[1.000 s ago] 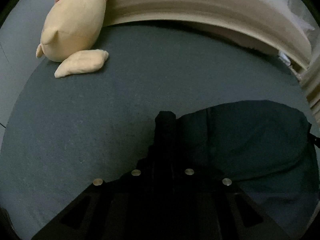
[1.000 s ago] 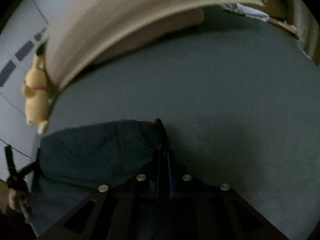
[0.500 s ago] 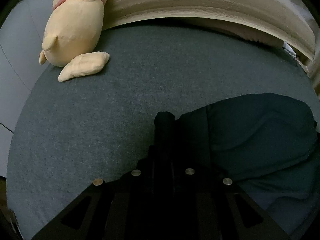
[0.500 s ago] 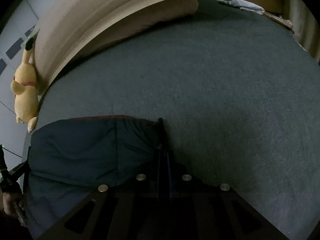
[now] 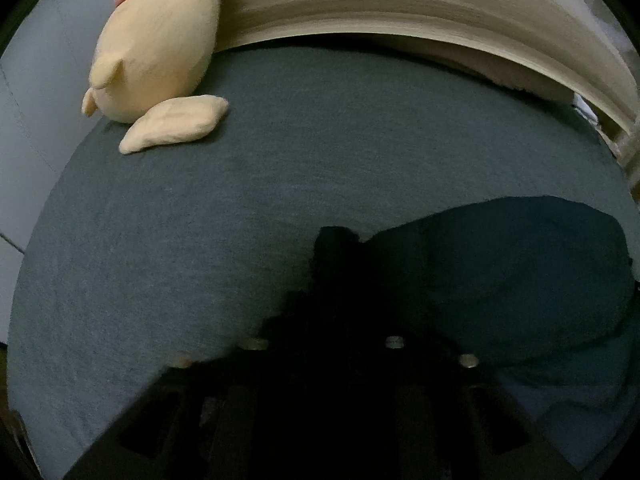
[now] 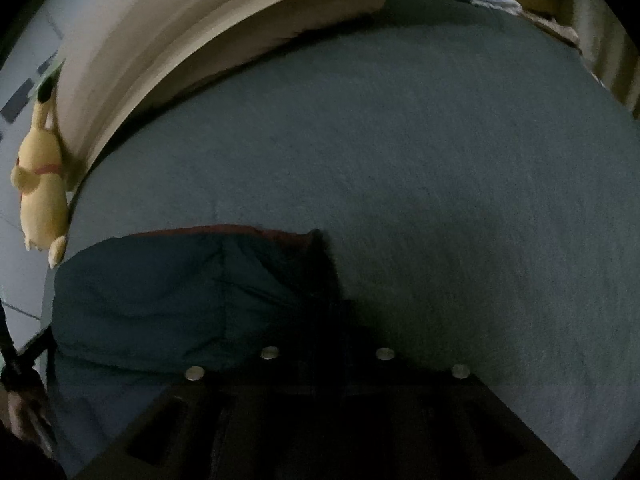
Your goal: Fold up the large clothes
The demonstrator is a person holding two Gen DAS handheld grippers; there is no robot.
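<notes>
Left wrist view: a bed covered in a grey-blue, finely ribbed knit sheet (image 5: 280,208) fills most of the frame, smooth and nearly free of wrinkles. A dark teal, soft, puffy folded garment (image 5: 500,272) lies on it at the lower right, its outline rounded and bulging. The left tongs (image 5: 336,248) reach down at the garment's left edge; they are very dark and their jaws are opening, but the fingers merge with shadow, so I cannot tell whether cloth is between them. A pale yellow plush toy with a pink collar (image 5: 160,48) leans against a beige ridged headboard (image 5: 400,12) at the far left corner of the bed. Between toy and garment the sheet is bare and wide.

Right wrist view: the same dark teal garment (image 6: 168,296) lies at the lower left, showing soft creases, a vertical seam and a thin red strip along its far edge. The right tongs (image 6: 326,264) sit at the garment's right corner; their jaws are opening, and the dark blur hides whether the pads touch fabric. To the right the sheet (image 6: 460,200) runs bare to the bed's far edge. The plush toy (image 6: 40,196) hangs at the left rim beside the headboard (image 6: 180,48). A person's hand (image 6: 24,412) shows dimly at the lower left edge.
</notes>
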